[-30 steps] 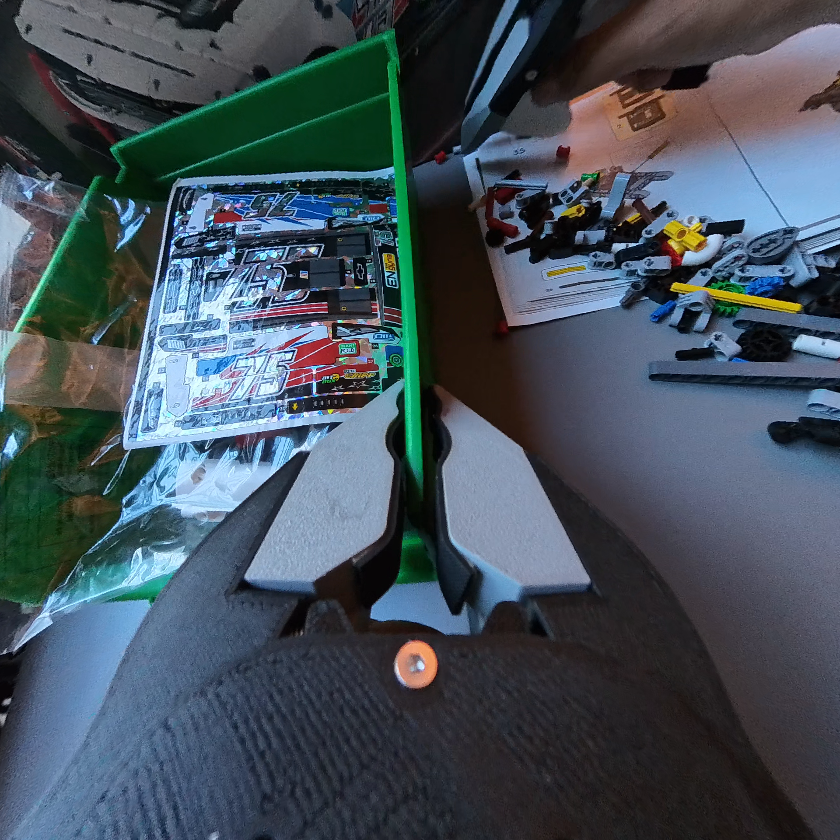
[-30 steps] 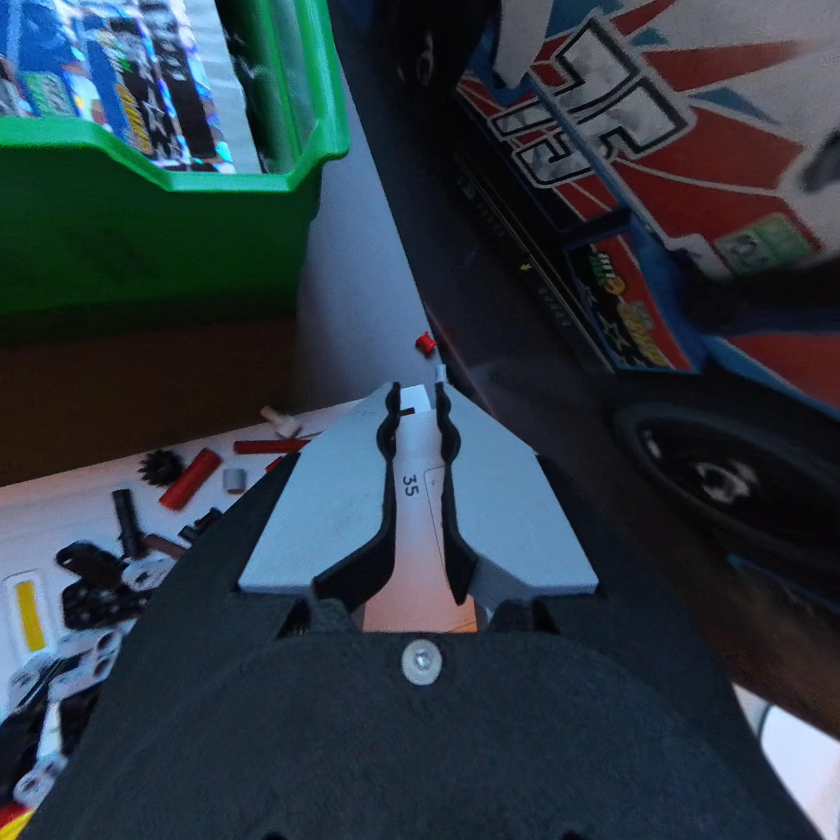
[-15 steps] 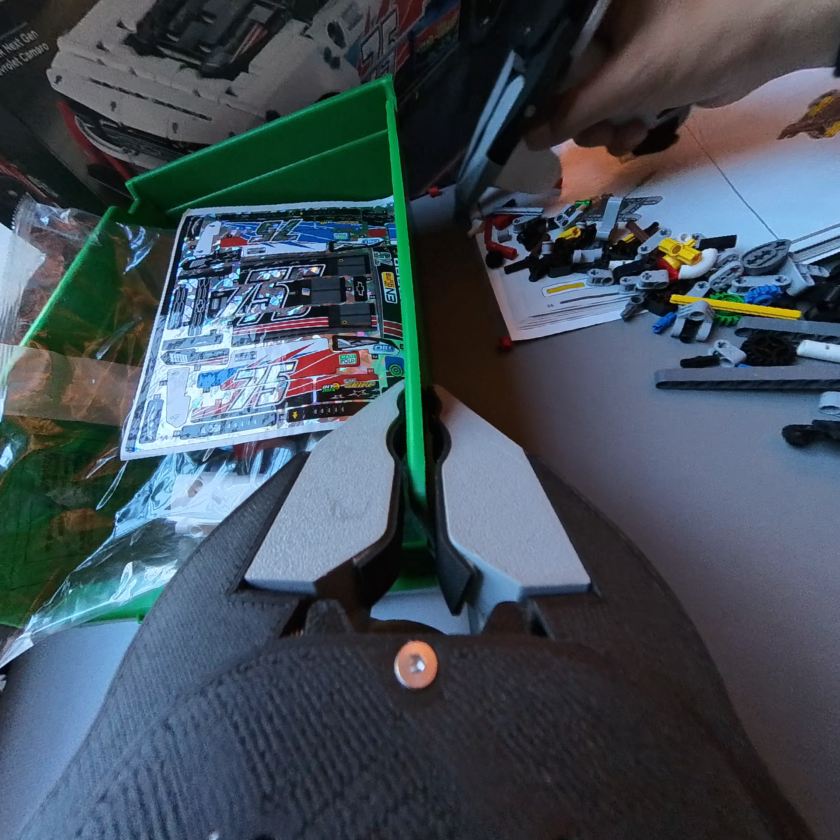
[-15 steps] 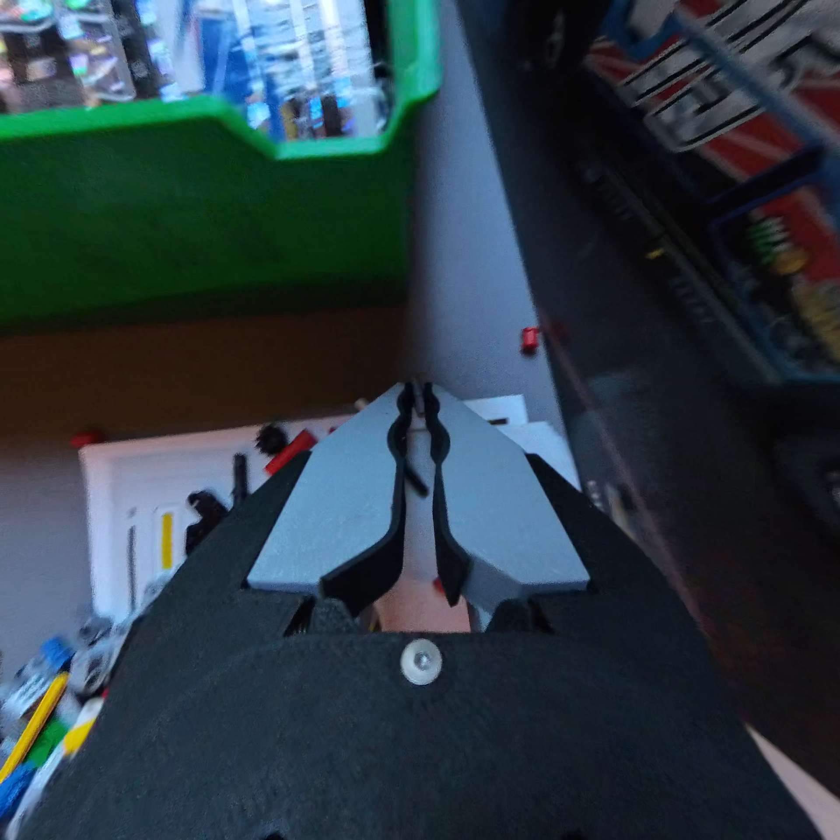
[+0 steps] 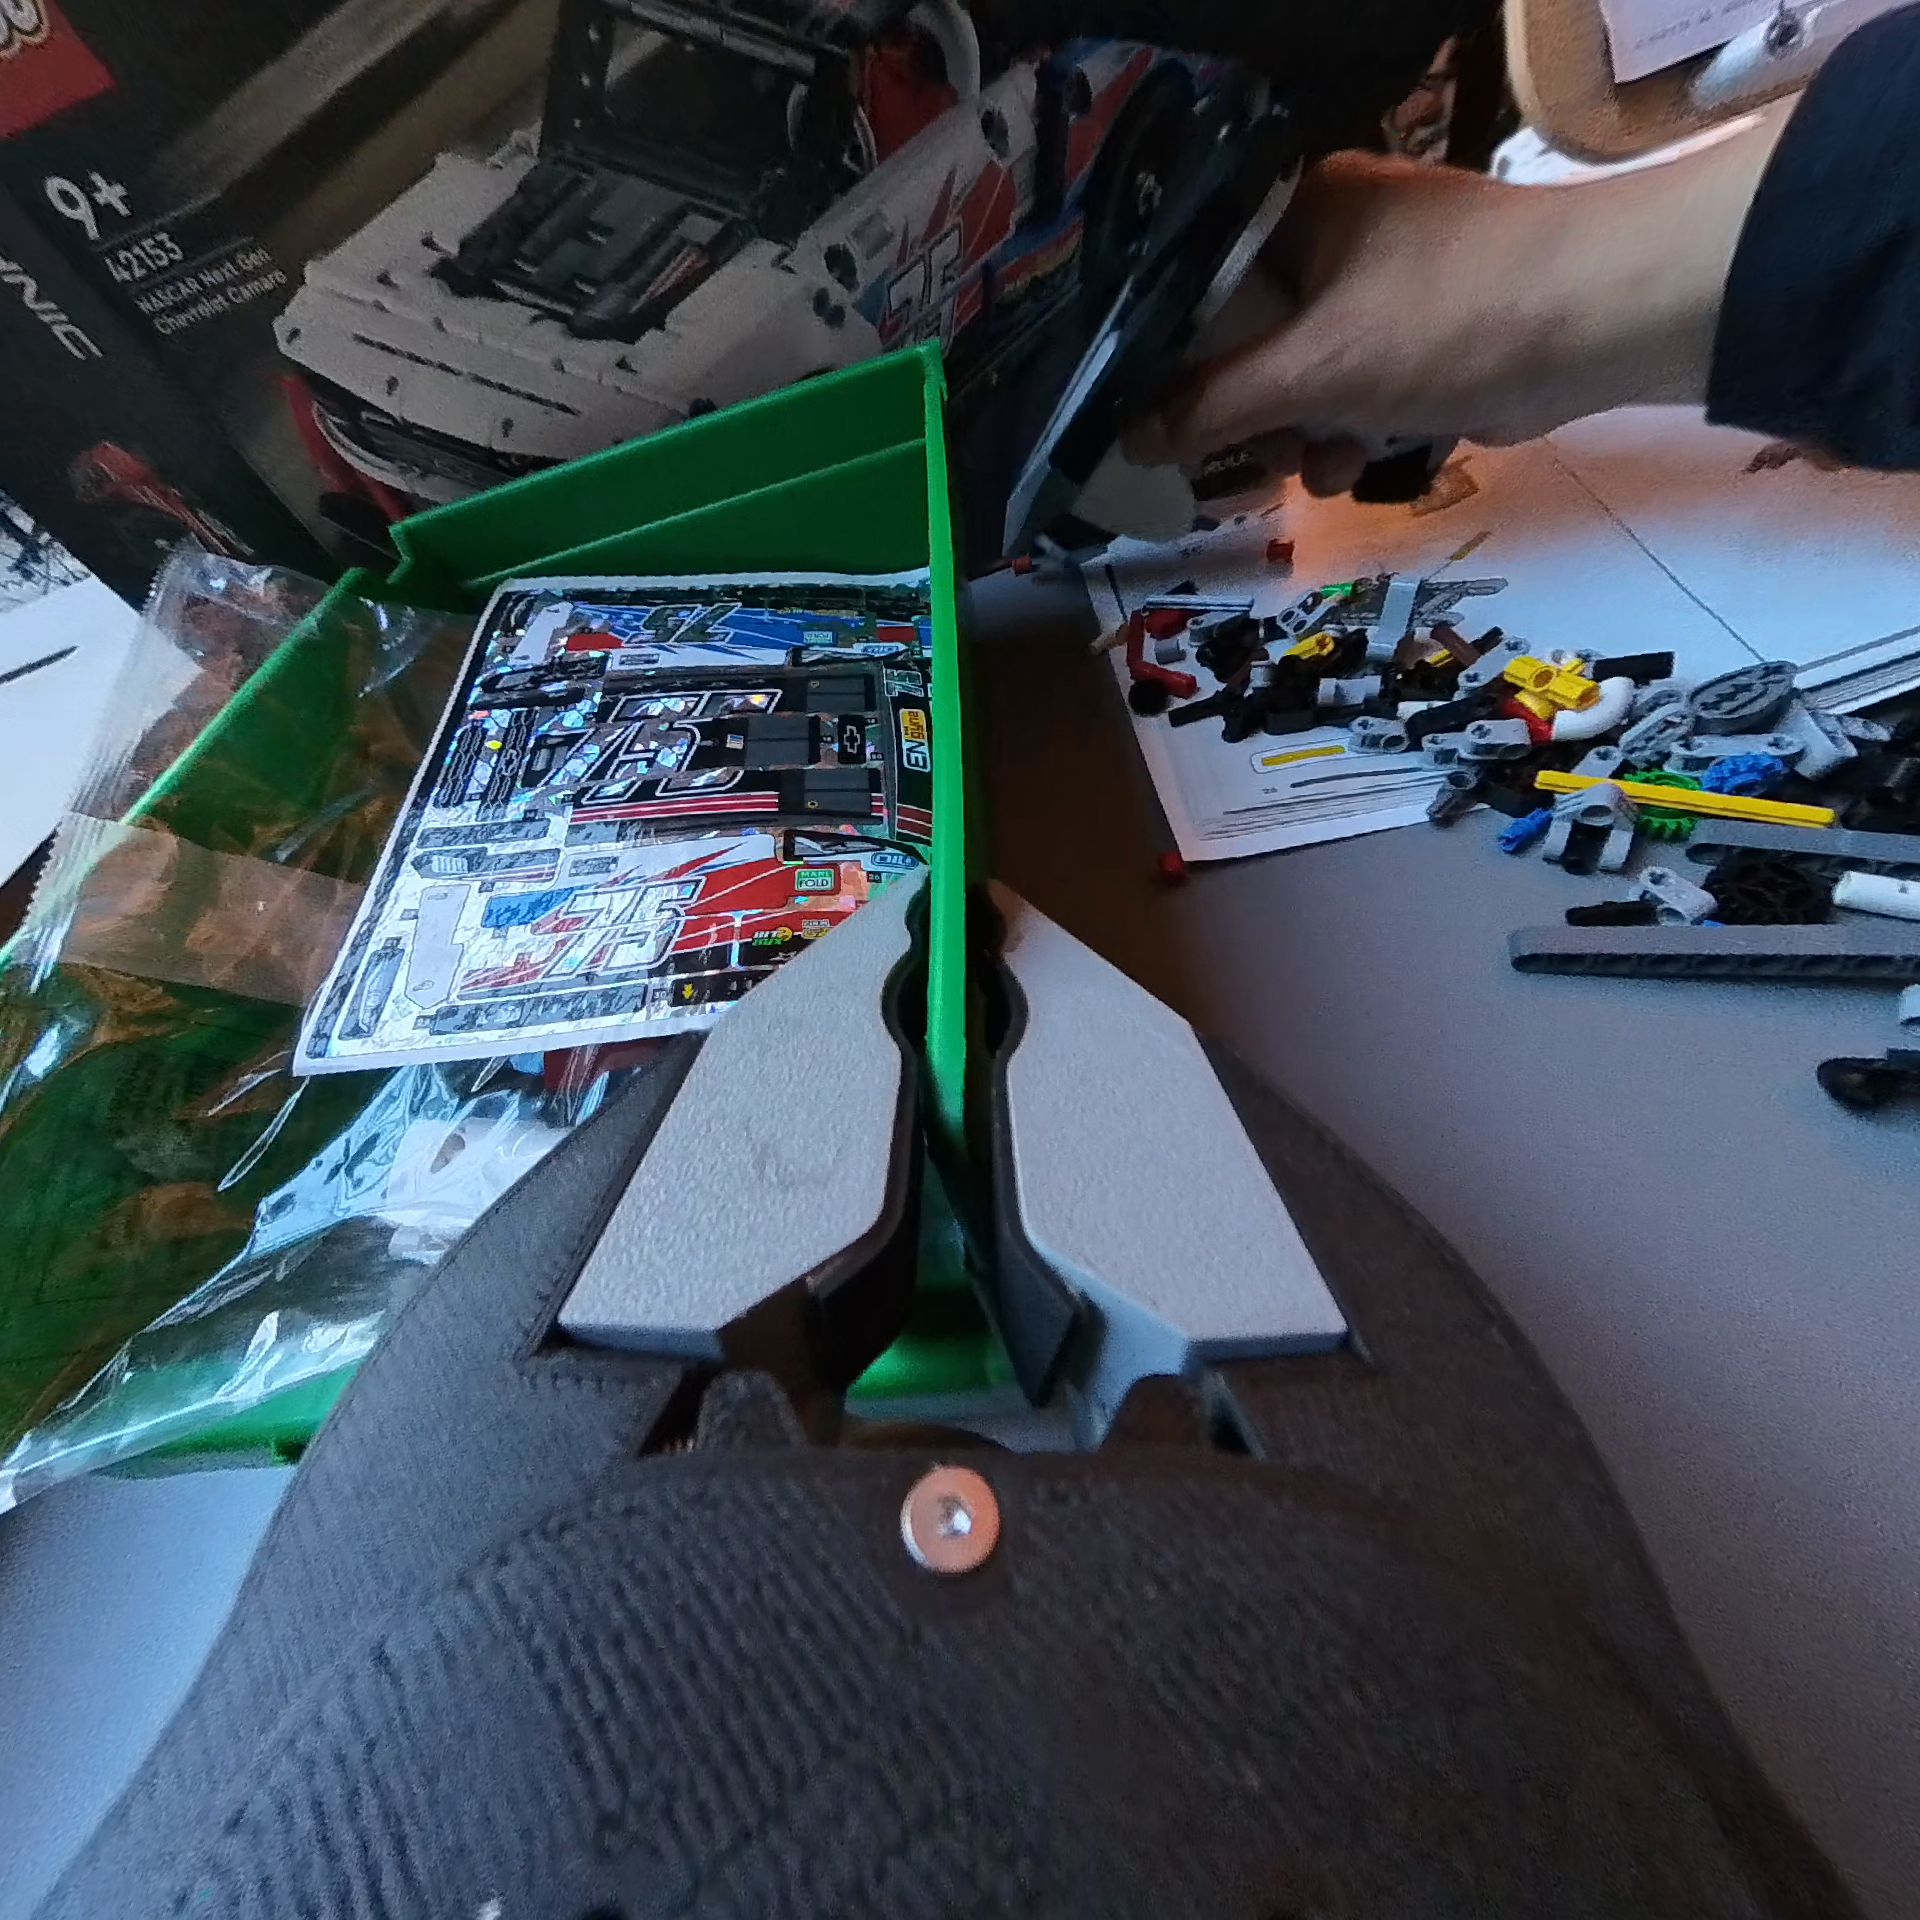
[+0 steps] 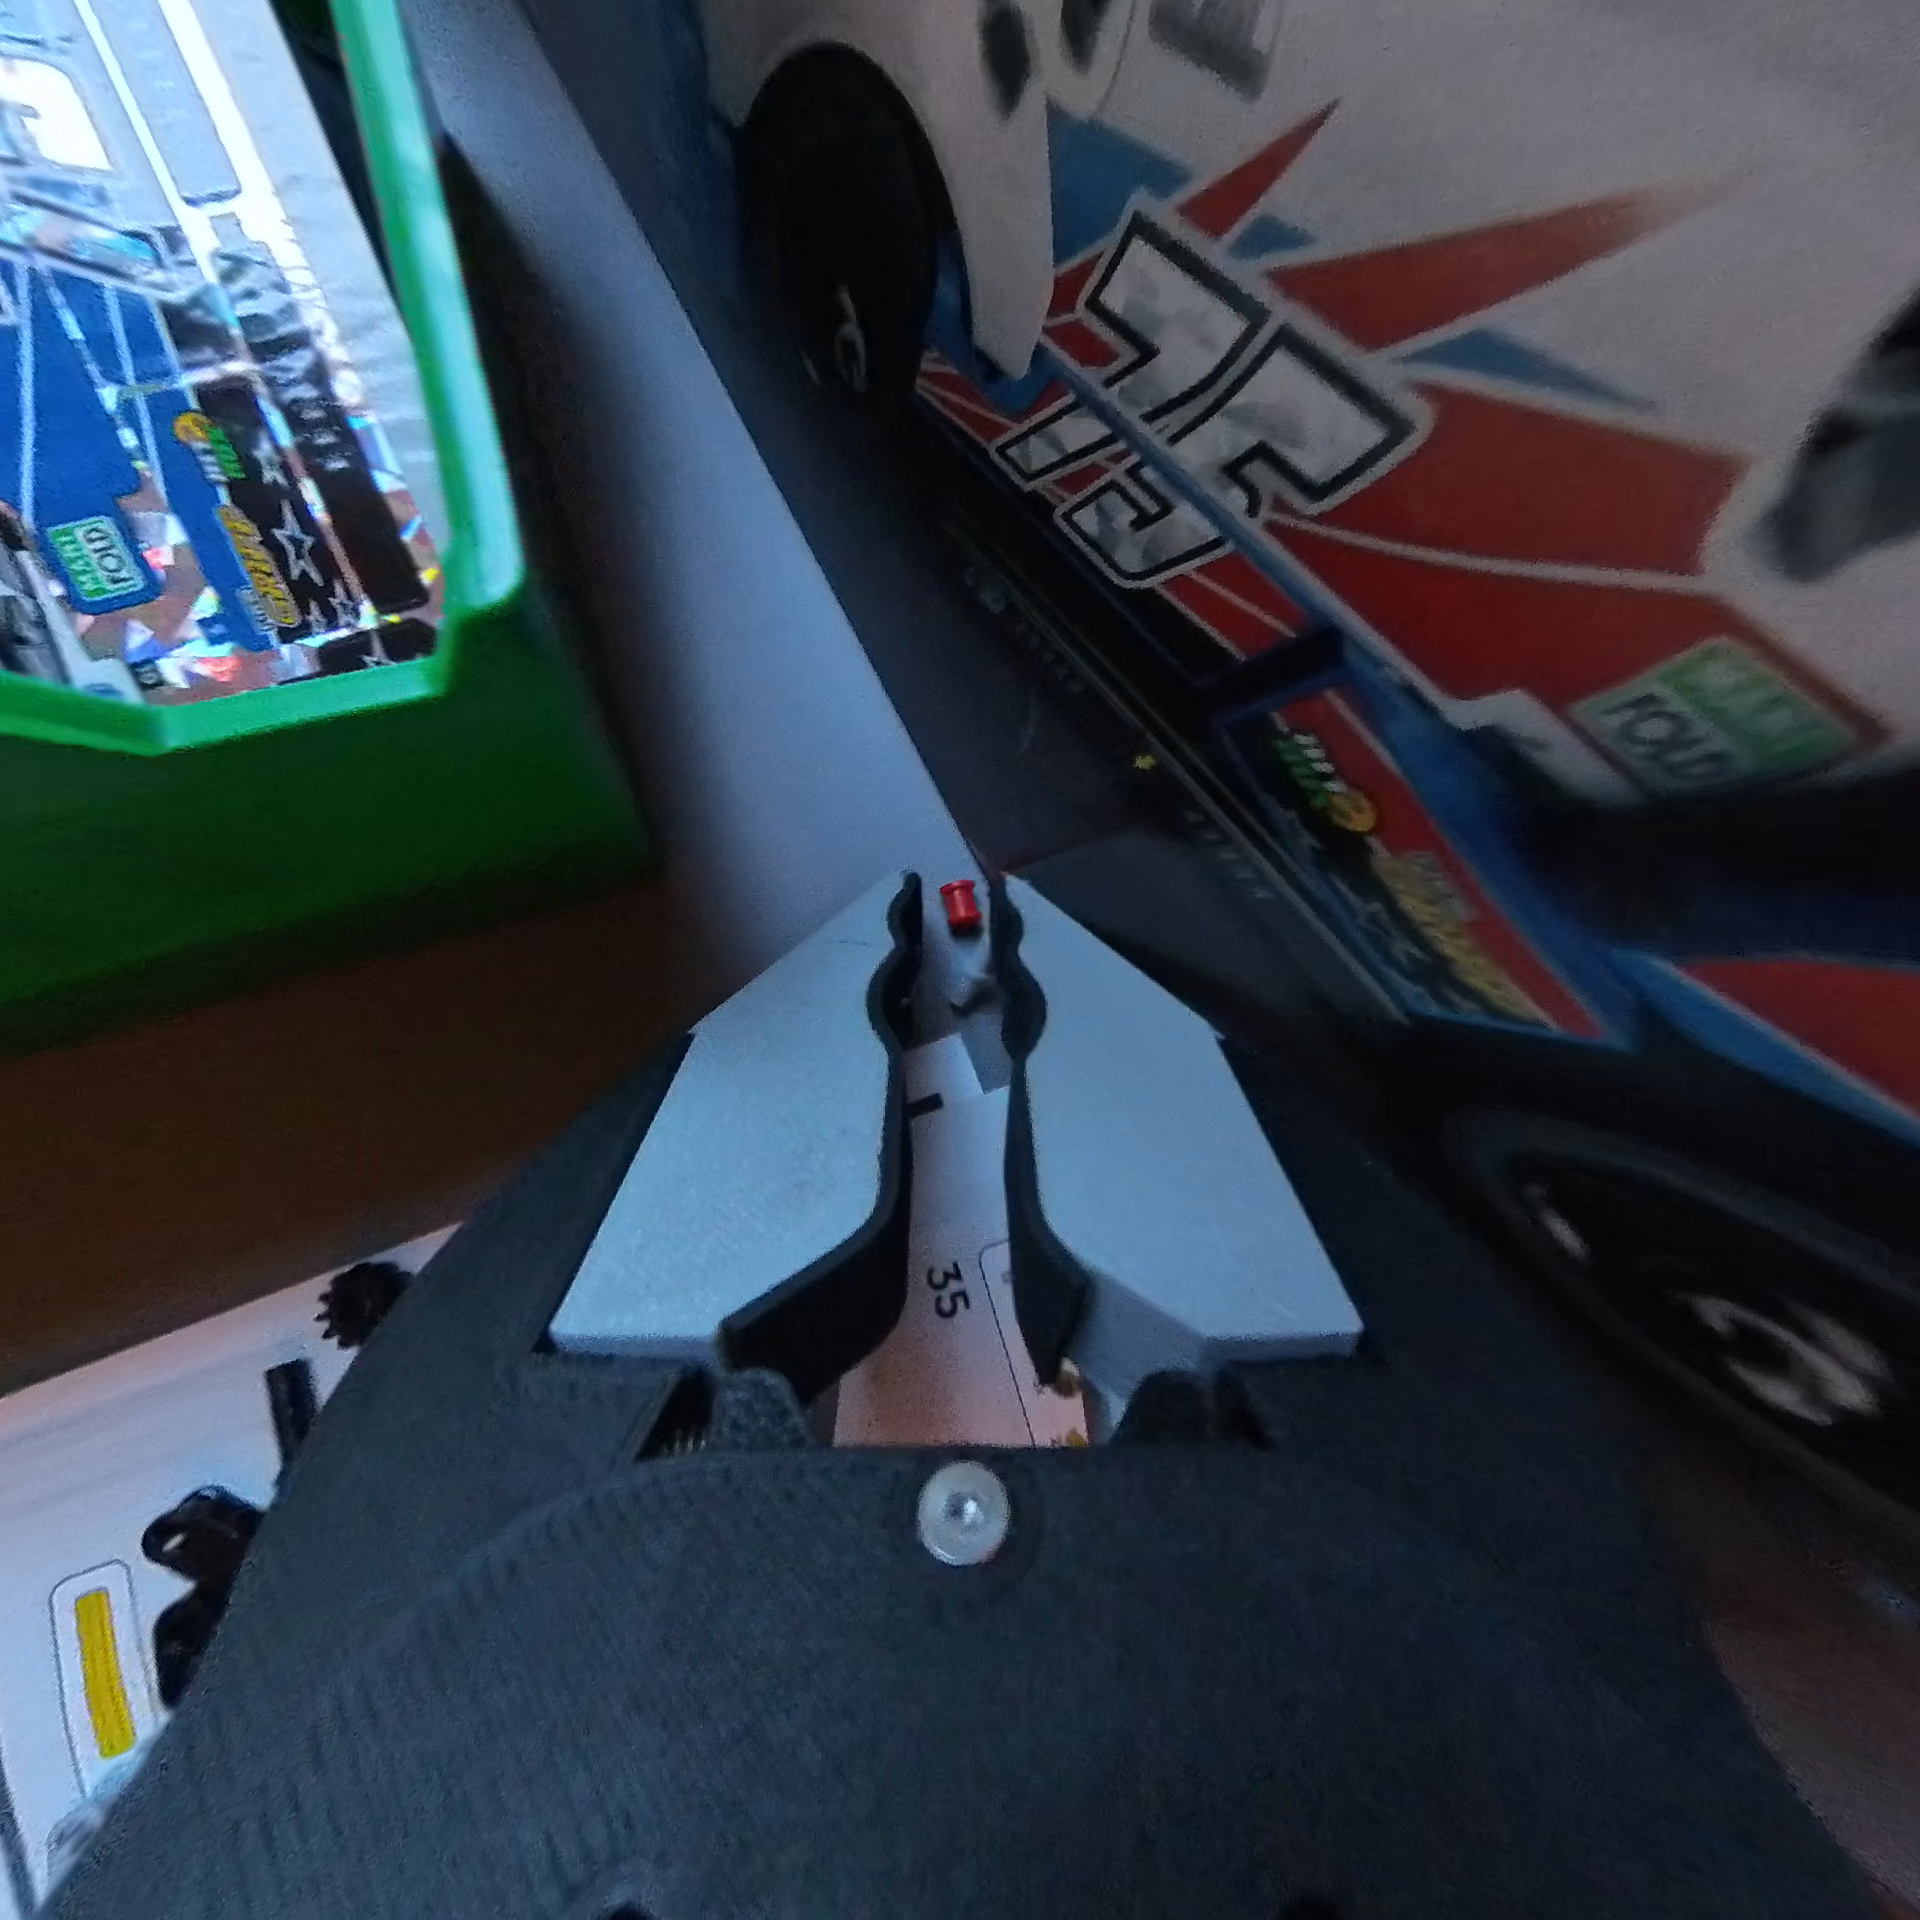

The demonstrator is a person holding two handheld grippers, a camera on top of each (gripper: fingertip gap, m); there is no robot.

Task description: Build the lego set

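Bin wall: the left hand-held gripper (image 5: 948,935) is closed on the right-hand wall of the green plastic bin (image 5: 940,665), one pad on each face, both pressed to it.
Bin contents: a glossy sticker sheet (image 5: 623,810) lies flat at about 10 o'clock from the grip; clear plastic bags (image 5: 208,1039) at 9 o'clock.
Risk, bin: the hold is on a thin wall near one corner only; my judgement is that a lift or pull could tilt the bin and slide the sheet and bags out.
Red piece: a small red plastic bush (image 6: 957,902) lies on the grey counter (image 6: 665,582), in line between the fingertips of the right hand-held gripper (image 6: 954,914), which stands slightly open with no pad touching it.
Risk, red piece: small and round; closing off-centre could flick it toward the printed toy-car box (image 6: 1455,520) at 2 o'clock.
Loose parts: mixed plastic building pieces (image 5: 1507,727) on a white instruction booklet (image 5: 1299,800), 2 o'clock from the bin grip; a sweep of the bin could scatter them.
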